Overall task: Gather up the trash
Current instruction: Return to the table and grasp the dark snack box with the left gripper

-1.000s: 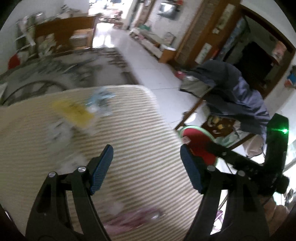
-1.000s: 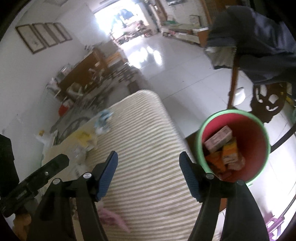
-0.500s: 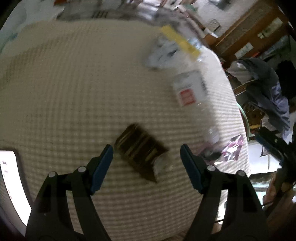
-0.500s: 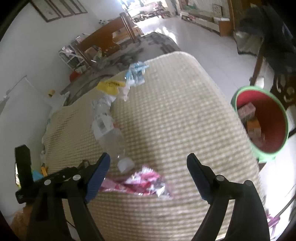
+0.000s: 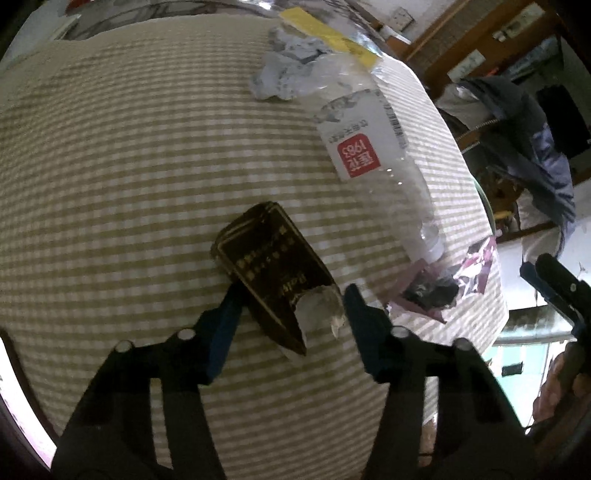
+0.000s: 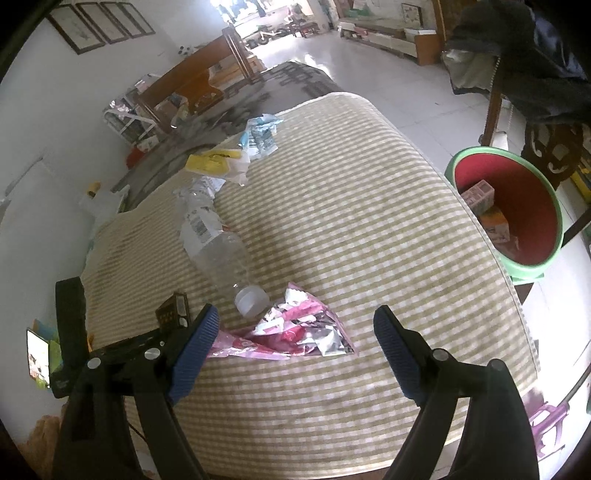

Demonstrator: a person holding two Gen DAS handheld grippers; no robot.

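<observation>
Trash lies scattered on a checked tablecloth [image 5: 129,177]. From the left wrist, the left gripper [image 5: 291,306] is closing around a dark torn packet [image 5: 269,273]; whether its pads press yet I cannot tell. A clear plastic bottle [image 5: 369,147] lies beside it. From the right wrist, the right gripper [image 6: 295,339] stands spread wide over a crumpled pink wrapper [image 6: 295,328], not touching it. A red bin [image 6: 517,206] stands beside the table.

A family home's living room: framed pictures [image 6: 99,24] on the wall, wooden furniture [image 6: 195,79], tiled floor [image 6: 402,70] beyond the fingers.
</observation>
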